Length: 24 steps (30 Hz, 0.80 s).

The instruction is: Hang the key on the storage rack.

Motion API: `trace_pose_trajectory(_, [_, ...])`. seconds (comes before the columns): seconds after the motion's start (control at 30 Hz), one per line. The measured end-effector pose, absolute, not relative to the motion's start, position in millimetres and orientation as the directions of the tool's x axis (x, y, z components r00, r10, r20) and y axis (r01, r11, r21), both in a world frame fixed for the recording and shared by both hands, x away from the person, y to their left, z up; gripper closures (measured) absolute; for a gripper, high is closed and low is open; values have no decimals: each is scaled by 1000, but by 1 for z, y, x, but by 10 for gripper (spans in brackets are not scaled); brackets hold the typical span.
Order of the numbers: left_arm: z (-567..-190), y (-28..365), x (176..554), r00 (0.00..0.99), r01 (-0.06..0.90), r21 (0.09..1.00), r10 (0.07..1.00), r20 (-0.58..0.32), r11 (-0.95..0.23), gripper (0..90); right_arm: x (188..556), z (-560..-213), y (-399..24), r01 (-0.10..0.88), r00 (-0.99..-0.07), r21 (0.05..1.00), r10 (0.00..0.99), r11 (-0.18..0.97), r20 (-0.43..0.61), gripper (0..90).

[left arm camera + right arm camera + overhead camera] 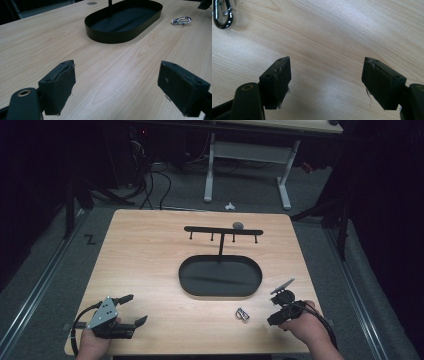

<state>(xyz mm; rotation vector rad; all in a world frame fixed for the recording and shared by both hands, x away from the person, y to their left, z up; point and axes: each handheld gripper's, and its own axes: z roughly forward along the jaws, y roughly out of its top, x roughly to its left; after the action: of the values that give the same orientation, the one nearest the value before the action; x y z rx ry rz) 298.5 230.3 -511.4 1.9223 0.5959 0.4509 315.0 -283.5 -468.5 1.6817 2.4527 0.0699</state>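
A small silver carabiner (242, 314) lies on the wooden table (150, 260), in front of a black oval tray (187, 287). My right gripper (274, 312) is just right of the carabiner, held low over the wood, open and empty. In the right gripper view the gripper (327, 65) faces bare wood, with the carabiner (222, 15) at the top left corner. My left gripper (135, 309) is at the front left, open and empty. In the left gripper view the gripper (117, 68) points toward the tray (112, 35) and the carabiner (181, 20).
A black post rises from the tray and carries a crossbar (222, 230) with several hooks. A small grey disc (238, 225) lies on the table behind the bar. White desk legs (209, 170) and cables stand on the floor beyond the table.
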Motion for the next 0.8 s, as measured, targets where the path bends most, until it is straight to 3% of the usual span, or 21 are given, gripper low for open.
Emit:
trace_pose_trajectory(0.47, [-513, 231, 300, 812, 202, 911, 582, 49, -359, 153, 311, -457, -257, 895, -419, 146, 907, 421, -47, 218])
trace_pose_trajectory(0.8, [-513, 232, 297, 821, 196, 907, 568, 55, -372, 153, 324, -462, -221, 866, -480, 164, 877, 473, 3, 301])
